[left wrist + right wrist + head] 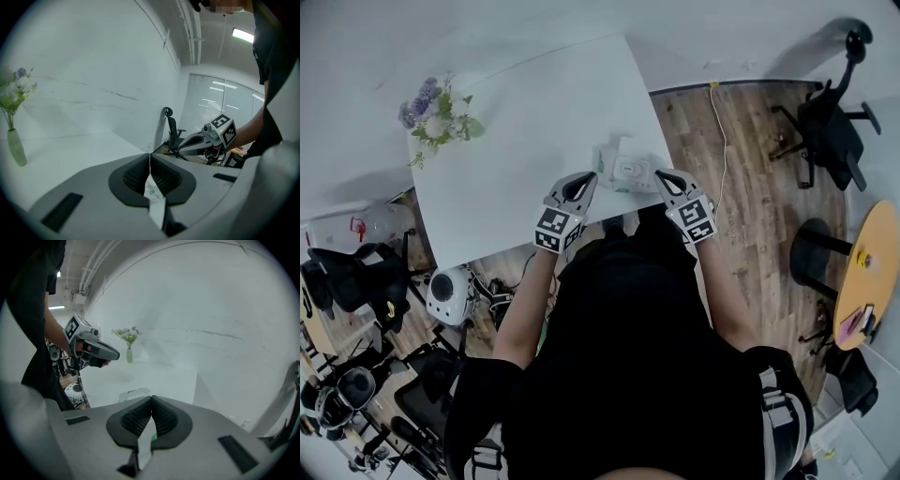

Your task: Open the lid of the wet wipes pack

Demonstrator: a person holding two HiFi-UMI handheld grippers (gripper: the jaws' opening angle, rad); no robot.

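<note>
white rectangular tabletop (516,159), seen from above. far left: pale purple and white flowers in a slim green vase (436,111). near edge, left: grey left claw (587,182), closed, its pads pinching a thin white film edge with a green mark. centre: soft white wet wipes pack with green print (626,167), lying flat between both claws. right: grey right claw (662,176), closed on the pack's opposite end, a white strip between its pads. far right: brown wooden floor (750,187).

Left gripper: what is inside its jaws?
The left gripper is shut on a thin white edge of the wet wipes pack, marked green. The gripper's own body covers the rest of the pack.
</note>
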